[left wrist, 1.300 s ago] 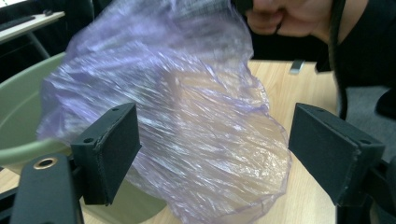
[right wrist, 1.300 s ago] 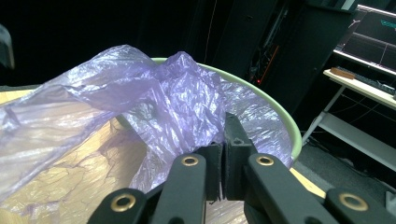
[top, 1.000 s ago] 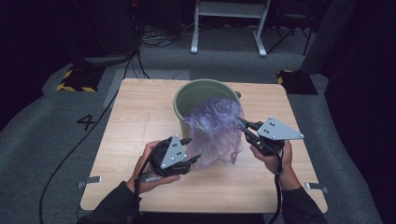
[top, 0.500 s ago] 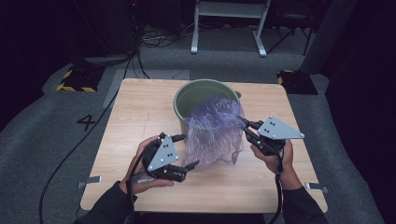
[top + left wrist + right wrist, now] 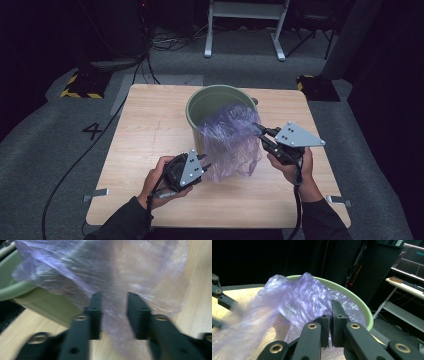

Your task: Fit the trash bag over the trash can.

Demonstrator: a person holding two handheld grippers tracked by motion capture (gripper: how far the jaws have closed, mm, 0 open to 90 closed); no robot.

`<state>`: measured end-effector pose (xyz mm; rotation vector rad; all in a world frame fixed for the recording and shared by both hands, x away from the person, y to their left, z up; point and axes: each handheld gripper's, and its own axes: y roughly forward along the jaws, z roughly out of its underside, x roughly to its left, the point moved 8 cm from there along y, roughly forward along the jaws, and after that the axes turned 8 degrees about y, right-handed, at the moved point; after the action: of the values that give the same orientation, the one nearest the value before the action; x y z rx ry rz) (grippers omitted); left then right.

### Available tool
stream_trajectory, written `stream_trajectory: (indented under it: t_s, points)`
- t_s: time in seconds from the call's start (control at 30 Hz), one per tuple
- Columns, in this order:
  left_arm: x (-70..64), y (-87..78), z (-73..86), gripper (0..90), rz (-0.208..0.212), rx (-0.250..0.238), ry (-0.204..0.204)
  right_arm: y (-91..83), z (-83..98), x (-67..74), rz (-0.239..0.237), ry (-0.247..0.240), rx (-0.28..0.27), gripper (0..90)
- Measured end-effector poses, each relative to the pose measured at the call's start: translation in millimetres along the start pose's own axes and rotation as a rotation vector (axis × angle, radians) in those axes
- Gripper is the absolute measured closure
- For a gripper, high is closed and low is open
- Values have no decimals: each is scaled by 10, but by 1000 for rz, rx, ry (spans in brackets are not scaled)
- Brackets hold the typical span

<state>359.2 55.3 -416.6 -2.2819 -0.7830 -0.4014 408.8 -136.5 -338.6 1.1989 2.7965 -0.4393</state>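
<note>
Bin-lining job stood partway done at wooden table (image 5: 140, 150). Left gripper (image 5: 205, 163), low at near hem of purple plastic bag (image 5: 230, 142), had just been closing its jaws, film between them, gap remaining, no firm pinch visible. Bag hung half in, half out of green bin (image 5: 210, 102), most draped down front wall onto table. Right gripper (image 5: 260, 131) clenched on bag's upper edge by rim. Remaining, by appearance: opening mouth, folding edge over rim all round.

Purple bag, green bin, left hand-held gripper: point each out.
purple bag (image 5: 231, 140), high view, crinkled middle hanging over the bin's front.
green bin (image 5: 210, 102), high view, inner wall.
left hand-held gripper (image 5: 113, 315), left gripper view, between its jaw tips.
</note>
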Motion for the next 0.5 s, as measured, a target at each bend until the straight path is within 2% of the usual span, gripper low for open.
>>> stream_trajectory:
  t_s: [0.07,0.1,0.23,0.3,0.33,0.37,0.4,0.5]
  points:
    - [54,-29,12,859,-3,-14,-10,-7,3,8,-5,1,-2,868]
    - [82,-46,22,893,-7,-18,-9,-15,3,10,-8,-1,-4,868]
    - [145,-137,43,898,10,-55,-40,-48,0,-1,-10,3,-14,868]
    - [126,-203,26,872,30,-93,-38,-53,-2,-15,-6,6,-15,869]
    - [120,-232,12,809,26,-105,-40,-51,-3,-18,-6,8,-13,873]
    - [111,-252,-3,697,17,-115,-55,-47,-6,-19,-4,8,-12,878]
    - [88,-265,-17,555,34,-126,-64,-44,-9,-16,-2,6,-10,881]
    - [-37,-275,-51,237,96,-134,-101,-27,-17,-9,7,-1,-2,883]
